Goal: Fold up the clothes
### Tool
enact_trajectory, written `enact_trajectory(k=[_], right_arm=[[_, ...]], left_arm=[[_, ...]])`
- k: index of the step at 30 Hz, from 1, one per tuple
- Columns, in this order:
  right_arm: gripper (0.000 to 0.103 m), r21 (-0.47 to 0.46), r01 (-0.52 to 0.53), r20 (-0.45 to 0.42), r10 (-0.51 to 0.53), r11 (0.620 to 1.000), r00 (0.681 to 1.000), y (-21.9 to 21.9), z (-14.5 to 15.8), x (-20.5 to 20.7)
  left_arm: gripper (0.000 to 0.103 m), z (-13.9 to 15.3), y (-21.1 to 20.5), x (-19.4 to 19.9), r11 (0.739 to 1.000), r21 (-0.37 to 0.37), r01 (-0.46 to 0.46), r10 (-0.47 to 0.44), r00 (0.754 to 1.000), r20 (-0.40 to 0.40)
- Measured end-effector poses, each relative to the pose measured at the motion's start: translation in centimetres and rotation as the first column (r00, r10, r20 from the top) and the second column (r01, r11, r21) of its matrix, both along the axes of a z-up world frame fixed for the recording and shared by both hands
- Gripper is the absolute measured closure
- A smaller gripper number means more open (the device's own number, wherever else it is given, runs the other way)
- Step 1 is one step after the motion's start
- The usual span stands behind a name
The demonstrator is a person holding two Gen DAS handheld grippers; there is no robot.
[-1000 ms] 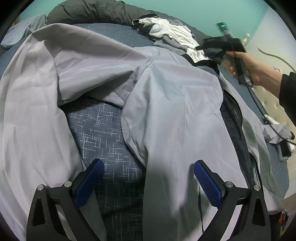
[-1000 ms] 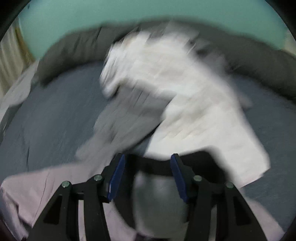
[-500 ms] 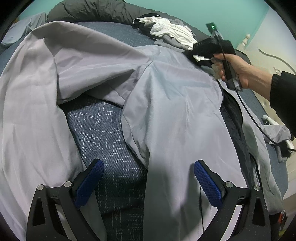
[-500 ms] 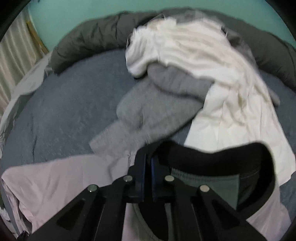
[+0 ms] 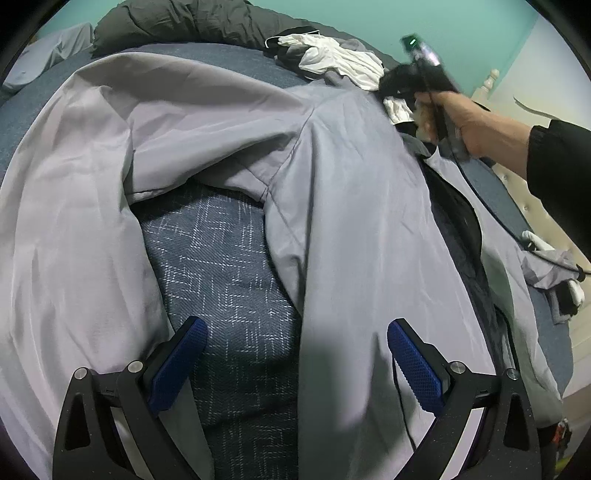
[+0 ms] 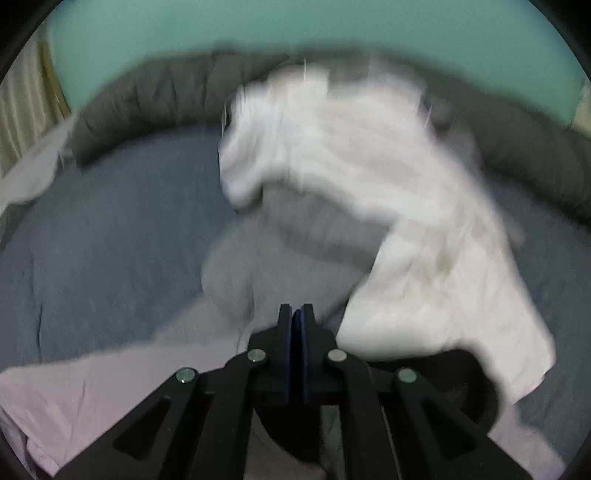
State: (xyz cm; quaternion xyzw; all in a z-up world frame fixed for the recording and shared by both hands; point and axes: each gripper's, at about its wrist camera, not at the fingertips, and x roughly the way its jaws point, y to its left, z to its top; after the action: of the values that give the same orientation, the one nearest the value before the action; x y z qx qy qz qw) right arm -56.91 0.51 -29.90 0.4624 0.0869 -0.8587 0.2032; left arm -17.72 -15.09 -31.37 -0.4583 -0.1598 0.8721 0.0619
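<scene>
Grey jacket (image 5: pixel 351 206) spread across blue bedspread (image 5: pixel 229 280); left gripper (image 5: pixel 295 354) wide apart above it; right gripper (image 6: pixel 296 325) clamped together at black collar (image 6: pixel 476 387), grip unclear through blur.

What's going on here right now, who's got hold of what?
A person is folding a light grey jacket spread on the blue bedspread. The right gripper has its jaws shut at the jacket's black collar, though blur hides whether fabric is actually pinched. The left gripper hangs over the jacket's lower part with jaws wide open, holding nothing. A pile of white and grey clothes waits beyond the collar, near the dark duvet. No fold is visible yet.
</scene>
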Motion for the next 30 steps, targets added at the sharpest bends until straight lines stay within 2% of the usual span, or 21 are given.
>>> enact_trajectory(k=[2, 7, 11, 14, 16, 18, 23, 30], right_arm=[[0.094, 0.009, 0.017, -0.004, -0.017, 1.0, 1.0, 0.7, -0.2, 0.4], [0.079, -0.047, 0.071, -0.078, -0.075, 0.996, 0.994, 4.5, 2.8, 3.3], [0.075, -0.096, 0.099, -0.123, -0.111, 0.99, 0.986, 7.4, 5.1, 6.2], [0.068, -0.202, 0.084, -0.085, -0.103, 0.976, 0.991, 10.0, 5.8, 10.7], [0.059, -0.277, 0.094, -0.047, -0.111, 0.956, 0.993, 11.3, 5.7, 13.6], [0.059, -0.334, 0.101, 0.005, -0.105, 0.937, 0.994, 12.5, 5.3, 17.1], [0.058, -0.359, 0.092, 0.062, -0.074, 0.929, 0.995, 14.7, 4.2, 24.7], [0.058, -0.4, 0.138, 0.147, -0.086, 0.906, 0.985, 19.1, 2.4, 33.8]], left_arm=[[0.003, -0.1, -0.1, 0.3, 1.0, 0.002, -0.001, 0.001, 1.0, 0.003], [0.003, -0.3, -0.2, 0.3, 1.0, 0.0, -0.002, 0.002, 1.0, 0.005], [0.003, -0.3, -0.3, 0.0, 1.0, 0.008, -0.016, 0.016, 1.0, -0.002], [0.003, 0.2, -0.7, 0.4, 1.0, 0.013, -0.026, 0.026, 1.0, -0.013], [0.003, 0.5, -1.0, 0.8, 0.999, 0.01, -0.034, 0.034, 0.999, -0.021], [0.003, 1.0, -1.3, 1.6, 0.999, -0.003, -0.042, 0.042, 0.999, -0.028], [0.002, 2.2, -1.2, 2.9, 0.999, -0.022, -0.048, 0.047, 0.998, -0.047], [0.002, 3.3, -0.2, 4.8, 0.999, -0.03, -0.031, 0.029, 0.997, -0.074]])
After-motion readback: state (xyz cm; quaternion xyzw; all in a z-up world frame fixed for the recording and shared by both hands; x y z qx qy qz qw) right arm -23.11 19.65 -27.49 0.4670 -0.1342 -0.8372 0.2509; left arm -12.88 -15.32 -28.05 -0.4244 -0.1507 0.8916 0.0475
